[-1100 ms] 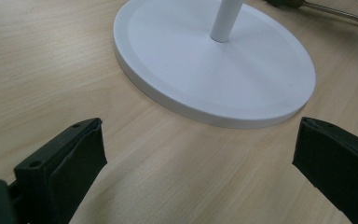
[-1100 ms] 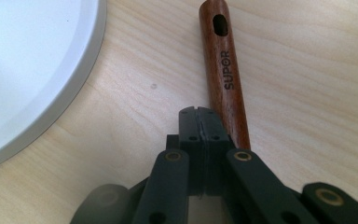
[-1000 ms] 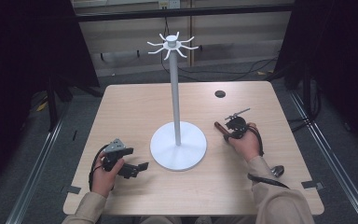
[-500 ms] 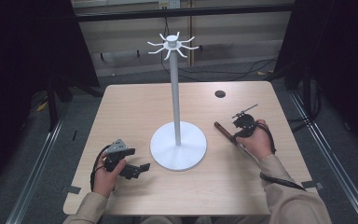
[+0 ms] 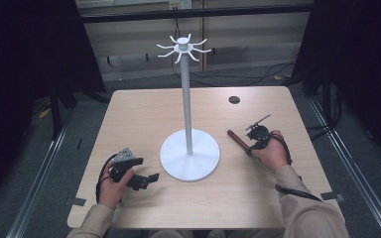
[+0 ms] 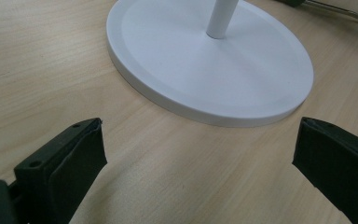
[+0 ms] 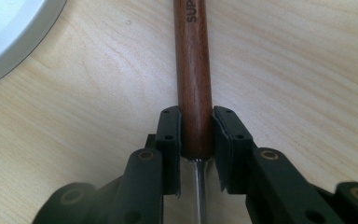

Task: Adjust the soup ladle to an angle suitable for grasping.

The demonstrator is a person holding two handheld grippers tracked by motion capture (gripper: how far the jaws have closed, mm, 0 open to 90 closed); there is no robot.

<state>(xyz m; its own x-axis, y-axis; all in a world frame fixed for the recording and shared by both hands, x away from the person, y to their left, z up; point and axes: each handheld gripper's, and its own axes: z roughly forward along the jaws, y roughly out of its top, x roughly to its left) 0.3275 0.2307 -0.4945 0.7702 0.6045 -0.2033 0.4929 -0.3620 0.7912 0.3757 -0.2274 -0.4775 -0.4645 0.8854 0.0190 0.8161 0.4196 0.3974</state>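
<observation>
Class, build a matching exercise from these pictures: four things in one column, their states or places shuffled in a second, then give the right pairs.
Things:
1. left gripper
2. right gripper
3. white stand
4. dark round mark

States or places:
A. upright at the table's middle
B. jaws wide apart, nothing between them
C. on the table's far right part
D. clamped on a brown wooden handle

Pairs: 1-B, 2-D, 3-A, 4-C

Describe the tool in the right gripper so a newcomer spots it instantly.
Find the white stand mid-table. To its right, the right gripper is clamped on a wooden handle, a round reddish-brown stick with a thin metal shank behind the jaws. It's the brown item on the table.
</observation>
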